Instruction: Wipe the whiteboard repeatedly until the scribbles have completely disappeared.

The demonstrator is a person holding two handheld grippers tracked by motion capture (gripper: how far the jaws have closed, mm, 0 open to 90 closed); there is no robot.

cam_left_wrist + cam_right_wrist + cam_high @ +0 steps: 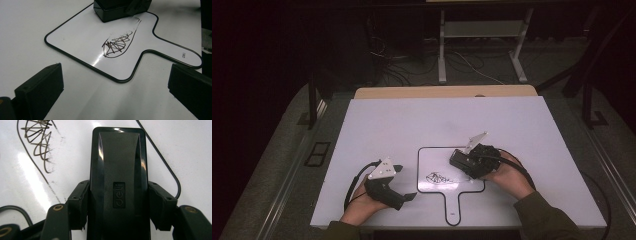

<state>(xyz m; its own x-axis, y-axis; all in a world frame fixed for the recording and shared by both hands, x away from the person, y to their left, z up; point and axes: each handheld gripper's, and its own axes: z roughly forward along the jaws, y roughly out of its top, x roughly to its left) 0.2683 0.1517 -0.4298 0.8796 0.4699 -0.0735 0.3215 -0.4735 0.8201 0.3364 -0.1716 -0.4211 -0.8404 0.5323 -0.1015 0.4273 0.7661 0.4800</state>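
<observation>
Black whiteboard eraser [117, 182] is clamped across its width by the right gripper [117, 205], flat on the paddle whiteboard [432, 162] beside the scribble [117, 45], positioned for wiping. Left gripper [115, 92] rests nearby, jaws spread, holding nothing.

Lower right of the frame, a dark olive-green sleeve [546, 217] covers the forearm. Both black plastic grippers, the left gripper [404, 182] and the right gripper [459, 161], carry grey three-cornered plates, black cables and brass-coloured screws.

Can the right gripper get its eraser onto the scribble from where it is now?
Probably yes. The right gripper holds the black eraser on the whiteboard paddle, beside the scribble; bare board lies between them, and the left gripper sits off the board.
</observation>
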